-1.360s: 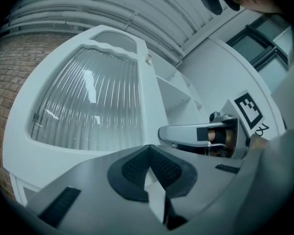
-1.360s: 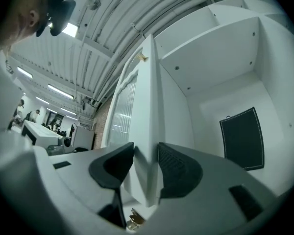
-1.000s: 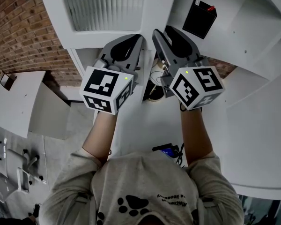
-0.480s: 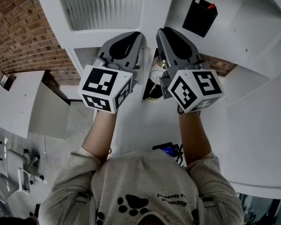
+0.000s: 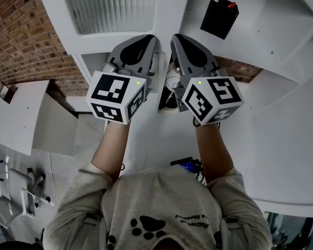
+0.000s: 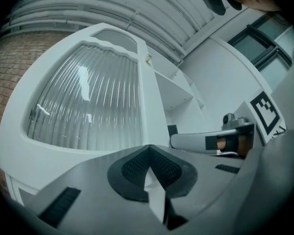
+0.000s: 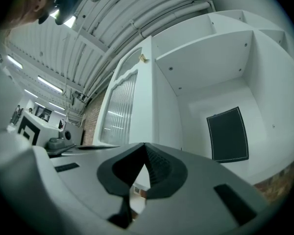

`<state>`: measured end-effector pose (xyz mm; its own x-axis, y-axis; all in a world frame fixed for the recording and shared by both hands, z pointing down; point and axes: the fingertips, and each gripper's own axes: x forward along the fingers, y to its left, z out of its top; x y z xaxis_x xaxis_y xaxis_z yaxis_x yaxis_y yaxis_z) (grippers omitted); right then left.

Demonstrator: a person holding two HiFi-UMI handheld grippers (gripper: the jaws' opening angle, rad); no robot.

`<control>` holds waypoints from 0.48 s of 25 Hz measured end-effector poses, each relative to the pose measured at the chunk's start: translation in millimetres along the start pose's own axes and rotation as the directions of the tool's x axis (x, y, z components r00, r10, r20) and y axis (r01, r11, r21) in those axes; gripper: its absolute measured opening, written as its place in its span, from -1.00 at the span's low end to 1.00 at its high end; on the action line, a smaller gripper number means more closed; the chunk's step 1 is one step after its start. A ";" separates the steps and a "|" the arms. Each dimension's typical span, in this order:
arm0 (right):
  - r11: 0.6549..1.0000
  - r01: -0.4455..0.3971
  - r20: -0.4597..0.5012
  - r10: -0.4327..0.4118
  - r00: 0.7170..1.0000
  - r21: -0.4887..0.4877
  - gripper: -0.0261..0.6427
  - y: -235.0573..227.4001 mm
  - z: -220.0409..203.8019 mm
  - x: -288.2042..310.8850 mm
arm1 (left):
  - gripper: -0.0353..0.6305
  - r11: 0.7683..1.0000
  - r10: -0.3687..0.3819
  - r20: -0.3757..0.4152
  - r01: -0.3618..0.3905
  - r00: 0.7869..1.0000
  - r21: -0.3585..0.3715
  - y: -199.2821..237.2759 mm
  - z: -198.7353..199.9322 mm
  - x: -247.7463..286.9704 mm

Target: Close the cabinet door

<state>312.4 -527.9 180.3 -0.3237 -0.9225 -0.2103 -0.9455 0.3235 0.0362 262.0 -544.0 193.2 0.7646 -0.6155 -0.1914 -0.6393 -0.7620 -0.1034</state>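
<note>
The white cabinet [image 5: 281,51] is filling the upper right of the head view, with one compartment standing open and bare along its walls. Its single door [image 5: 112,9], a tall panel with a ribbed pane, is standing upright on its long axis. It is swung well out from the cabinet, left of the open compartment, and its narrow free edge is pointing back toward the person. A brick wall is showing beyond the pane side, and the way toward the compartment is lying open.

Two tongs are reaching up side by side, close together. The left tongs [image 6: 149,148] are sitting closed on the pane side, tips meeting on nothing. The right tongs [image 7: 144,146] have just been closing and are now shut, empty, on the compartment side.

One black case [image 5: 219,15] is leaning against the compartment's back wall.
</note>
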 end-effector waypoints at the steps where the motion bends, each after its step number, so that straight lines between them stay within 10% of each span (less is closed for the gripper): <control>1: 1.000 0.003 -0.002 -0.003 1.000 0.002 -0.87 0.4 -0.7 -0.8 | -0.87 1.000 -0.001 -0.002 0.001 1.000 0.000 -0.7 0.5 -0.9; 12: 1.000 0.018 -0.009 -0.018 1.000 -0.015 -0.87 9.7 0.4 -13.5 | -0.87 1.000 0.003 -0.015 -0.003 1.000 0.011 -11.7 5.7 -18.9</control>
<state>307.6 -512.2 183.2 -0.3071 -0.9299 -0.2025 -0.9515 0.3040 0.0474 254.5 -522.3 192.4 0.7638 -0.6207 -0.1768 -0.6423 -0.7580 -0.1138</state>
